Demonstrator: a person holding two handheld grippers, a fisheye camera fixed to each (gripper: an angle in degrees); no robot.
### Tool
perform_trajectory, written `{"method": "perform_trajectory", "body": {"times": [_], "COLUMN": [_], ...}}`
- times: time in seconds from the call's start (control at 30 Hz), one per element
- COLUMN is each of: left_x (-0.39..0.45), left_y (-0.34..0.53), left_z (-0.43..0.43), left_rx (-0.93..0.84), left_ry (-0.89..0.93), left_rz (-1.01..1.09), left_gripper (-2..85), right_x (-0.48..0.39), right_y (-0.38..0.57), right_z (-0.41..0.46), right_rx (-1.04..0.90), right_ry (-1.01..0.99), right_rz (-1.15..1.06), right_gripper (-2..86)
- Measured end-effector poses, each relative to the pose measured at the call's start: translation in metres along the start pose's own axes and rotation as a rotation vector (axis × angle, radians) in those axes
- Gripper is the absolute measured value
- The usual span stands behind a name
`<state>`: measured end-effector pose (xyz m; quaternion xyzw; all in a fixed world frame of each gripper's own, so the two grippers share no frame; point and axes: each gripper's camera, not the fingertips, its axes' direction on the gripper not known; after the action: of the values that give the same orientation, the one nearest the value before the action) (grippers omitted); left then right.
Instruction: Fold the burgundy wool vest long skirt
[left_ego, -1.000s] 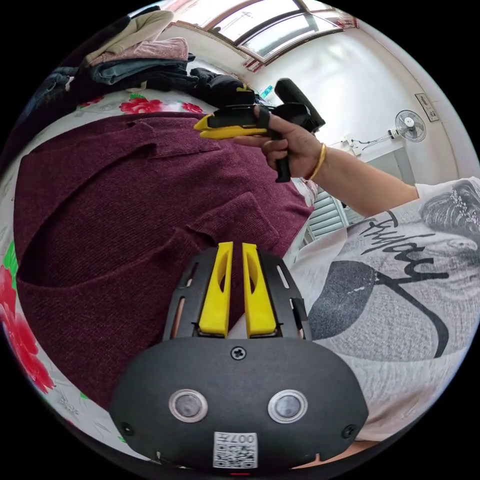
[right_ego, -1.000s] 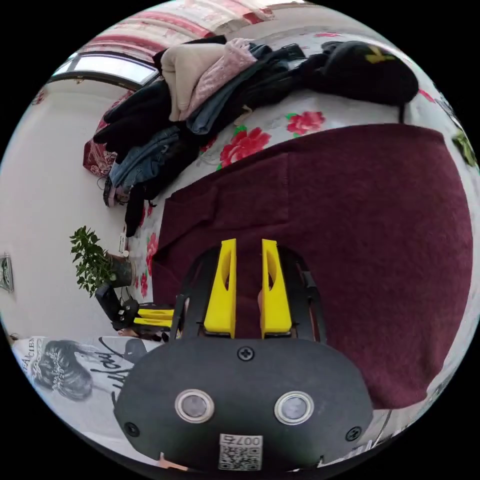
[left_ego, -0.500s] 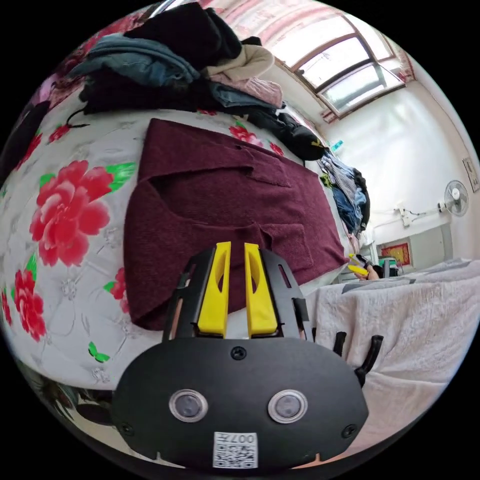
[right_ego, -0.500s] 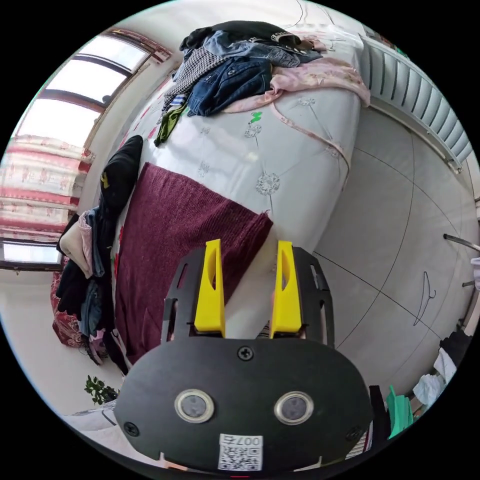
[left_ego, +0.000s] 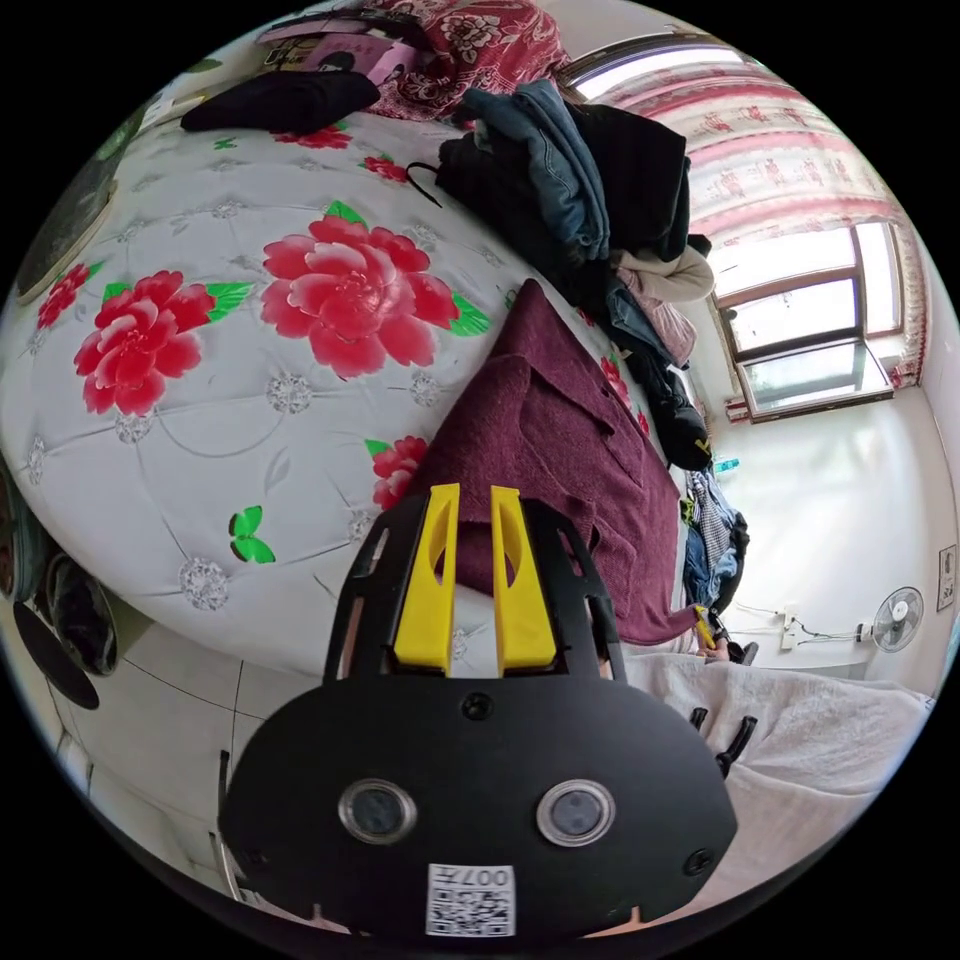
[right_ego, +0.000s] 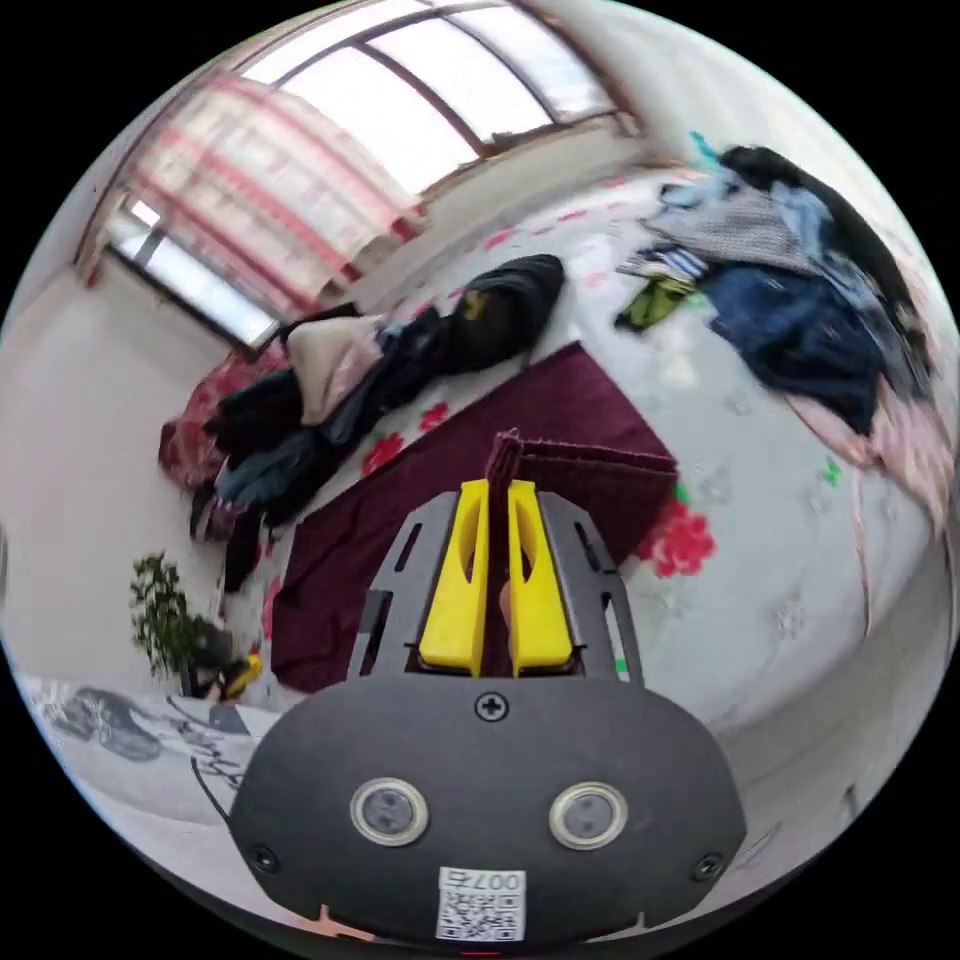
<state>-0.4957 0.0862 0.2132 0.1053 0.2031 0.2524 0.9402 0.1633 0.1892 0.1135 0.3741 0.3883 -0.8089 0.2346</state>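
Skirt (left_ego: 560, 440) lay flat on the flowered bedspread (left_ego: 250, 400), its long axis running along the near edge of the bed, from the end beside the left gripper (left_ego: 472, 500) away toward the window wall. In the right gripper view the skirt (right_ego: 440, 490) stretched from a potted plant (right_ego: 160, 620) side up to a corner lifted and folded back. The right gripper (right_ego: 497, 495) had its yellow jaws pressed close together on that raised corner. The left gripper's jaws stood a narrow gap apart, holding nothing, just above the skirt's near end. A heap of dark clothes (left_ego: 570, 190) sat beyond it
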Motion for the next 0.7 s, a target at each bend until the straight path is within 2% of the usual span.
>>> {"method": "perform_trajectory", "body": {"times": [0.03,0.13,0.23,0.33,0.4,0.57,0.7], "left_x": [-0.001,-0.007,-0.021,-0.041,-0.052,-0.073,-0.088], "left_y": [0.0,0.0,0.003,0.007,0.008,0.003,-0.003], "left_z": [-0.007,-0.024,-0.037,-0.044,-0.048,-0.055,-0.056], "left_rx": [0.003,0.014,0.02,0.004,-0.006,-0.034,-0.06], "left_ry": [-0.004,0.001,0.001,0.021,0.027,0.033,0.052], "left_rz": [0.009,0.026,0.015,-0.019,-0.03,-0.039,-0.052], "left_gripper": [5.3,5.4,5.9,6.4,7.0,8.9,9.1], "right_x": [-0.049,-0.151,-0.192,-0.192,-0.187,-0.178,-0.165], "right_y": [-0.006,0.024,0.081,0.129,0.144,0.143,0.134], "right_z": [0.014,0.055,0.103,0.146,0.16,0.159,0.145], "right_rx": [-0.087,-0.329,-0.573,-0.767,-0.803,-0.795,-0.684], "right_ry": [-0.045,-0.098,-0.131,-0.118,-0.074,-0.15,-0.142], "right_rz": [-0.219,-0.674,-0.855,-0.849,-0.798,-0.621,-0.503], "right_gripper": [0.9,0.8,1.0,1.7,2.5,5.0,7.1]}}
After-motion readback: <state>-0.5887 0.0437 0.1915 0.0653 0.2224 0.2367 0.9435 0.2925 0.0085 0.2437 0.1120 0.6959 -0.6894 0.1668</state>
